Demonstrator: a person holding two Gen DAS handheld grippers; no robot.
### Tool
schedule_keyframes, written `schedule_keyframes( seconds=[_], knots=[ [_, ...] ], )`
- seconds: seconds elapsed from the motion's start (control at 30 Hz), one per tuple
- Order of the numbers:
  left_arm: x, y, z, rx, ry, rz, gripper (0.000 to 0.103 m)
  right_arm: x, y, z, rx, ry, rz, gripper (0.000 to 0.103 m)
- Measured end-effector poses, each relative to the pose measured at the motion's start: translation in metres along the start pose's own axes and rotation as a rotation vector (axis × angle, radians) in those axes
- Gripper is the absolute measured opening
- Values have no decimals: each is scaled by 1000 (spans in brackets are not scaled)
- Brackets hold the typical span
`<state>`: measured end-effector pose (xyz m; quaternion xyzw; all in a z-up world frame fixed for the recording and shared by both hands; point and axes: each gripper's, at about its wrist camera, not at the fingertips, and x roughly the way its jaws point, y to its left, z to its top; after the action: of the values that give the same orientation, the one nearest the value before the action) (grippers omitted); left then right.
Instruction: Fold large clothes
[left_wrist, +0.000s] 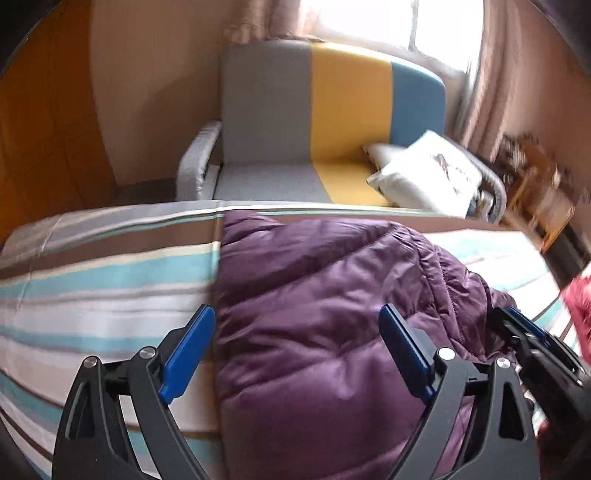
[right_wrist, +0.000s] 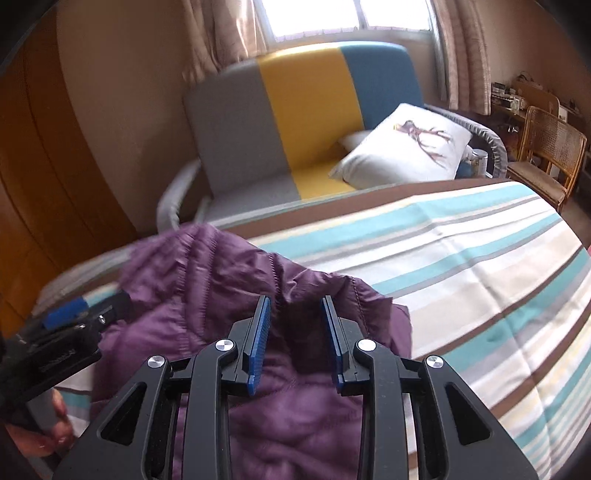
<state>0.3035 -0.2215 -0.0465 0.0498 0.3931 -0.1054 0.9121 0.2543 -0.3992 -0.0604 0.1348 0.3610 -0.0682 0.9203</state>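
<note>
Left gripper (left_wrist: 297, 332) released above the purple jacket (left_wrist: 332, 314); right gripper (right_wrist: 295, 328) apparently clenched on a fold. Slick padding may slip, undoing the fold on the bed (right_wrist: 461, 258).

Right gripper (right_wrist: 295, 314) pinching a fold of purple jacket (right_wrist: 207, 295), lifting it off striped bedsheet (right_wrist: 461, 258).

One purple jacket (left_wrist: 314, 314), one sofa (right_wrist: 295, 110), perhaps two pillows (right_wrist: 406, 151), one wicker chair (right_wrist: 550, 147).
</note>
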Motion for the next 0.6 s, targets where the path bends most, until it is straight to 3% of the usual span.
schedule_keyframes(
  seconds=[0.13,0.33,0.6],
  knots=[
    [33,-21,-4,90,39,37,93,32,-8,-4,-4,54,-48,28],
    [67,-21,-9,77,87,-1,94,55,-21,-15,25,57,-70,28],
    [77,-22,-18,76,64,4,94,61,-22,-21,24,37,-84,28]
  ],
)
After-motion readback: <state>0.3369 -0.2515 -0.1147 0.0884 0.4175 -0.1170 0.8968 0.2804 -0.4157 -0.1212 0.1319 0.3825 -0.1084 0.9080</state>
